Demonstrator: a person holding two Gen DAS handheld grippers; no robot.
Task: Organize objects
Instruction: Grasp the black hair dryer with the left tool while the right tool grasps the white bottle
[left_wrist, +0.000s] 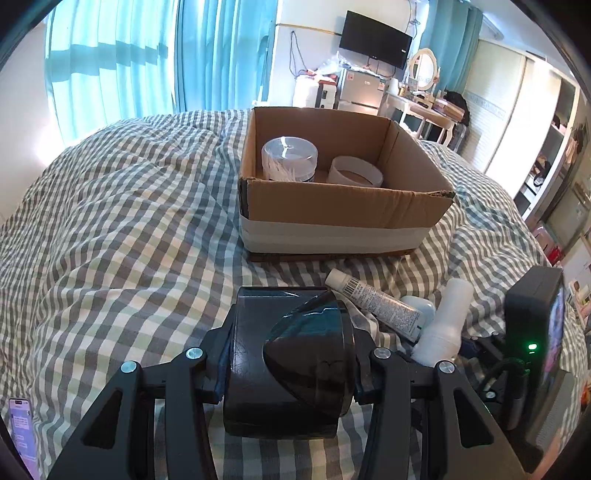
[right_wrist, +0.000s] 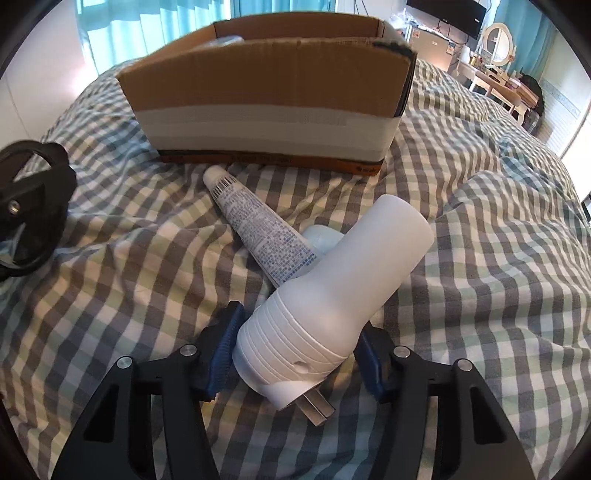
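Left wrist view: The left hand-held gripper (left_wrist: 286, 373) is clamped on a glossy black plastic dispenser with a domed front (left_wrist: 284, 362), its pads pressed to both sides, low over the grey-and-white checked bedspread (left_wrist: 122, 221).
Ahead of it: The open brown cardboard box banded with white tape (left_wrist: 340, 206) sits beyond the fingertips, already holding a clear plastic tub of cotton swabs (left_wrist: 290, 158) and a white round ring-shaped container (left_wrist: 355, 171).
Right wrist view: The right hand-held gripper (right_wrist: 295, 358) stands about half open, its blue pads (right_wrist: 223, 347) astride the ribbed base of a white plastic plug-in bottle-shaped device (right_wrist: 332, 288); whether they press on it yet cannot be told.
Beyond the fingers: A white printed squeeze tube (right_wrist: 255, 221) lies against the device, the box past it.
Step in hand: Likely picking up two items at once.
Next move: Probably firm the right grip, then lift both over the near box wall.
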